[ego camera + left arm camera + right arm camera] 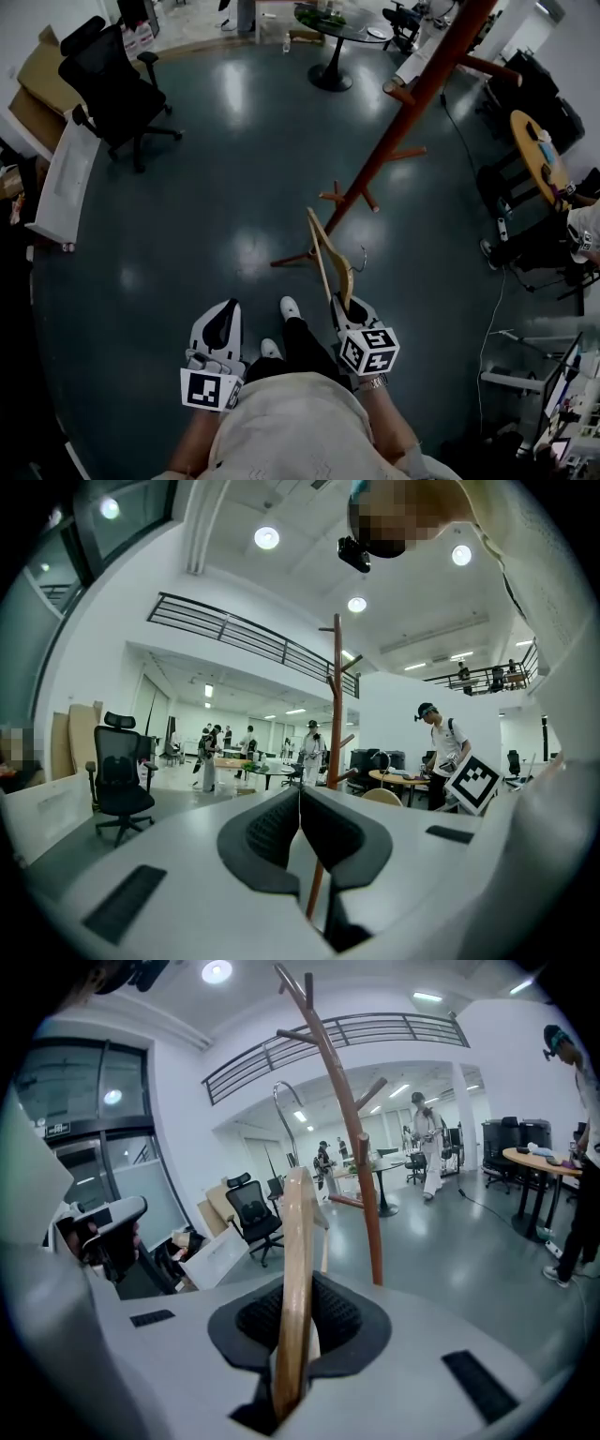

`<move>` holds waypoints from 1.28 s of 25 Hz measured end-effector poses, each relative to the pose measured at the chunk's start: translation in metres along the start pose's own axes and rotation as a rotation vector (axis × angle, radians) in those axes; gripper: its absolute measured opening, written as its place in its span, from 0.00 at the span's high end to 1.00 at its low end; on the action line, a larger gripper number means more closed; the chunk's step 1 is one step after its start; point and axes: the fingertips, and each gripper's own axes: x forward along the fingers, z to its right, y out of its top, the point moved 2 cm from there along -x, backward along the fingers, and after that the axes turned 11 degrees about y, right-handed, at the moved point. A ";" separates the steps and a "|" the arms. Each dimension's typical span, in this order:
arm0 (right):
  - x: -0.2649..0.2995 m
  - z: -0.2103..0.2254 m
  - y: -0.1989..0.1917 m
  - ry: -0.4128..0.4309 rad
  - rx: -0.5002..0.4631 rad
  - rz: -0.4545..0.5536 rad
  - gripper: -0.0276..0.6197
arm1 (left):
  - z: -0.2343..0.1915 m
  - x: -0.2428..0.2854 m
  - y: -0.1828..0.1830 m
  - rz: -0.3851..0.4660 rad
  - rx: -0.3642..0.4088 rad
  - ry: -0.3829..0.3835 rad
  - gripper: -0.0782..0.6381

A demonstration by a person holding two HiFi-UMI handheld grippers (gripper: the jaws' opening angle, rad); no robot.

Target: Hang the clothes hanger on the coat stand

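Observation:
A pale wooden clothes hanger [330,258] [294,1279] with a metal hook [284,1102] stands up out of my right gripper [344,309] [292,1335], whose jaws are shut on its lower end. The reddish-brown coat stand [412,108] [352,1138] [336,705] rises from the floor just ahead of the hanger, with short pegs along its pole. The hanger is short of the stand and touches none of its pegs. My left gripper [218,339] [300,836] is held low at the left, its jaws pressed together with nothing between them.
A black office chair [112,94] stands at the far left beside a white board [66,183]. A round dark table [339,28] is at the back, a wooden table [536,150] with a person at the right. The dark floor [216,197] spreads around the stand.

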 end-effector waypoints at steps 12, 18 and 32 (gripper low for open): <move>0.099 0.101 0.020 0.039 -0.042 -0.069 0.87 | 0.013 0.060 -0.001 -0.058 -0.012 0.018 0.87; 0.140 0.139 0.014 0.048 -0.023 -0.059 0.87 | 0.028 0.083 -0.001 -0.084 -0.055 0.001 0.87; 0.193 0.195 -0.010 0.030 0.003 -0.078 0.87 | 0.024 0.087 -0.051 -0.251 -0.046 0.042 0.87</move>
